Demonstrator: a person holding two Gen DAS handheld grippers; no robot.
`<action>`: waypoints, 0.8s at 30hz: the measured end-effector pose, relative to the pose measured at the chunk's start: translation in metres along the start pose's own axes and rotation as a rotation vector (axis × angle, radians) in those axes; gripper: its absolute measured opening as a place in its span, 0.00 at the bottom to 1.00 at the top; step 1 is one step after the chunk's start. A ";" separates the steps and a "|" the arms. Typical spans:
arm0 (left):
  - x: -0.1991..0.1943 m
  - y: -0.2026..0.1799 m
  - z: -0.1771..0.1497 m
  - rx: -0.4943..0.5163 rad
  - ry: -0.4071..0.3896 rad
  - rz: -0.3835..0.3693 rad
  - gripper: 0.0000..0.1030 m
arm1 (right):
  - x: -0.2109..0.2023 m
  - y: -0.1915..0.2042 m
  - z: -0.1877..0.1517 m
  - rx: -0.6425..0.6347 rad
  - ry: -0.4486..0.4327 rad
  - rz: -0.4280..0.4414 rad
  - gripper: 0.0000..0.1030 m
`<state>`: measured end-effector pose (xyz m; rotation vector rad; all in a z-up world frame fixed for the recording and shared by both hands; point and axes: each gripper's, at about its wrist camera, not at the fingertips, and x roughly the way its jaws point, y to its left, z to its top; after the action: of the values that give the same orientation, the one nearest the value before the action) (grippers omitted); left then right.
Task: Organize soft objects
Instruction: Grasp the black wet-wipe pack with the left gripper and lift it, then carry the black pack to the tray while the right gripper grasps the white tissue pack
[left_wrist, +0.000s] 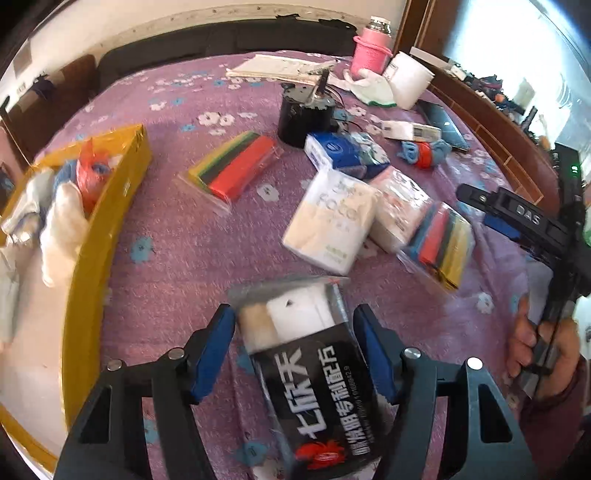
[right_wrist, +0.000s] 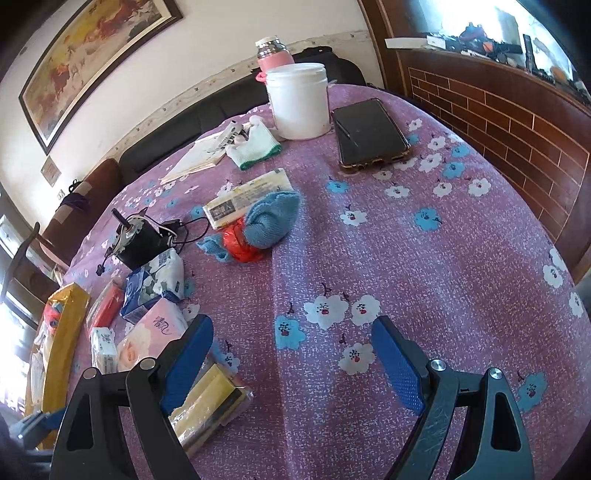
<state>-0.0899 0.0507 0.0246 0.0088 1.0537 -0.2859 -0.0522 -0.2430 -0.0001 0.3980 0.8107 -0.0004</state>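
My left gripper is shut on a black-labelled packet of white pads, held above the purple cloth. To its left stands a yellow box holding white and blue soft items. Ahead lie a colour-striped sponge pack, a blue tissue pack, a white tissue pack, a pink tissue pack and a second sponge pack. My right gripper is open and empty over the cloth; a blue knitted item with red plastic lies ahead of it.
A black motor, pink flask, white tub, phone, white glove, papers and a yellow-white packet lie on the table. A wooden wall borders the right.
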 end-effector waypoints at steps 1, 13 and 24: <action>0.000 0.000 -0.003 0.001 0.006 -0.010 0.64 | 0.000 0.000 0.000 0.001 0.000 0.001 0.88; -0.001 -0.020 -0.021 0.082 -0.020 -0.050 0.43 | -0.039 -0.019 0.002 0.089 -0.108 0.018 0.88; -0.063 0.041 -0.031 -0.075 -0.158 -0.204 0.43 | -0.038 0.079 -0.033 -0.137 0.076 0.141 0.89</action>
<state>-0.1361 0.1095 0.0579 -0.1863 0.9086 -0.4247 -0.0899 -0.1642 0.0335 0.3263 0.8511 0.2015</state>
